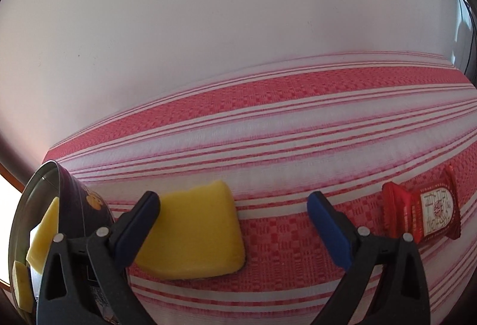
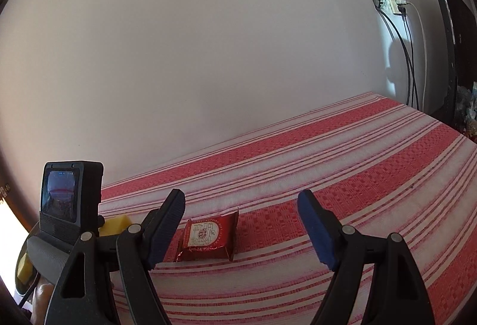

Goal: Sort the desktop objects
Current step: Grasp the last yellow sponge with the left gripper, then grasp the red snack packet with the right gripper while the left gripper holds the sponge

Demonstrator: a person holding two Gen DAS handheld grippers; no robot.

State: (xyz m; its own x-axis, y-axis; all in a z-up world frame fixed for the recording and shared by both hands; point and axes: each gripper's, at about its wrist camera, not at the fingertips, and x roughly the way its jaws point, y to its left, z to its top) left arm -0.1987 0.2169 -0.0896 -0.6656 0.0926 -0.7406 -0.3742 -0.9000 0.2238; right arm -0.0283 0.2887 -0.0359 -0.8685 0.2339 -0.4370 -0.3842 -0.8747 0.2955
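A flat yellow sponge (image 1: 190, 232) lies on the red-and-white striped cloth (image 1: 298, 122). My left gripper (image 1: 235, 199) hangs over it, open, its left pad at the sponge's left edge. A red snack packet (image 1: 423, 208) lies to the right of that gripper. In the right wrist view the same red packet (image 2: 208, 238) lies between the spread fingers of my right gripper (image 2: 241, 205), which is open and short of it. A dark round tin (image 1: 44, 220) at the far left holds other yellow pieces (image 1: 44, 232).
A pale wall (image 2: 208, 56) rises close behind the table. A wall socket with hanging cables (image 2: 396, 3) and a dark panel (image 2: 450, 50) are at the far right. The left gripper's camera unit (image 2: 70, 196) shows at the left of the right wrist view, a corner of the yellow sponge (image 2: 114, 225) beside it.
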